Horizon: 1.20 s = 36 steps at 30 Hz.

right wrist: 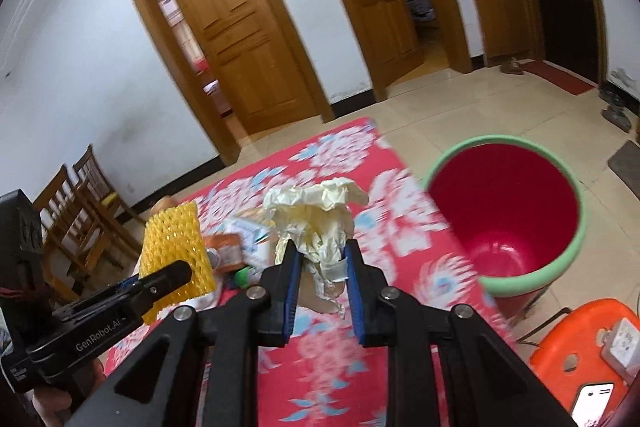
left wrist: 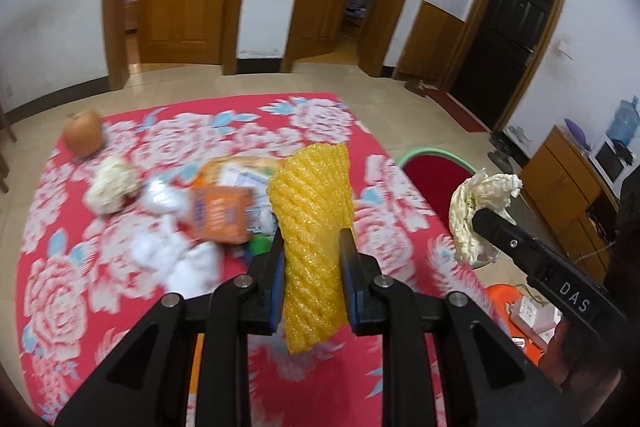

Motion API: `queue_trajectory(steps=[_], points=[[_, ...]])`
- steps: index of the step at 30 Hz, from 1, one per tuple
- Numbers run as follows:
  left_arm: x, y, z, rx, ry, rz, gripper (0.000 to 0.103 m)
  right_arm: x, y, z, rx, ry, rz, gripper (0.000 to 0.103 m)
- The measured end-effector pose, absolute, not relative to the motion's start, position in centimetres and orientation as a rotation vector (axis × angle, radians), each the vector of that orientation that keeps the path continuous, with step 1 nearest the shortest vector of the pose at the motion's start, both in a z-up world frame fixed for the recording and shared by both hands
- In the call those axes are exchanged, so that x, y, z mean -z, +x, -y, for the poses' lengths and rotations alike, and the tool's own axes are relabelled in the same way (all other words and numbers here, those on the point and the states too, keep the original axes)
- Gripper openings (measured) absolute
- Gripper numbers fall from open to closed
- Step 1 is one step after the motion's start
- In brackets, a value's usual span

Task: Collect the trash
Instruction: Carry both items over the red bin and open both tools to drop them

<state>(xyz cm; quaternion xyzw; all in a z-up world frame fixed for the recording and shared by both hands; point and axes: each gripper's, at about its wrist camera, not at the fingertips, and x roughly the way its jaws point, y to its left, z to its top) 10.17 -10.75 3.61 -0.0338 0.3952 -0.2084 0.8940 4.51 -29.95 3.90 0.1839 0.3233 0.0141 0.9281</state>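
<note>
Presently both grippers are loaded — left gripper (left wrist: 312, 263) clamps yellow foam net (left wrist: 312, 211), right gripper (right wrist: 320, 267) clamps crumpled paper (right wrist: 316, 215) — neither yet over the red bin (right wrist: 504, 211); boxes (left wrist: 222, 213) and wrappers (left wrist: 112, 183) remain beside it.

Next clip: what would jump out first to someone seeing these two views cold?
Each gripper holds a piece of trash above the red flowered cloth: the left gripper is shut on a yellow foam net, the right gripper on a crumpled pale paper wad. To the right of the cloth, a red bucket with a green rim stands open on the tiled floor. More litter, including an orange box, lies on the cloth.
</note>
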Motion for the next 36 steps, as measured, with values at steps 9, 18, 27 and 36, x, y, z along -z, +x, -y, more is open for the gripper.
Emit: queue_trajectory(steps=[9,18,27,36], points=[[-2.8,12.7,19.0,0.541,0.0,-0.838,0.024,-2.7,4.0,37.2,0.102,0.456,-0.65,0.024],[-0.6,15.1,25.8,0.608,0.08,-0.863,0.024,0.1,5.0,42.4,0.202,0.518,-0.684,0.026],[1.6,16.7,29.6,0.626,0.102,-0.901,0.024,2.3,6.2,46.0,0.256,0.609,-0.728,0.039],[1.9,17.0,31.6,0.642,0.138,-0.894,0.036,1.7,5.0,47.0,0.294,0.629,-0.666,0.055]])
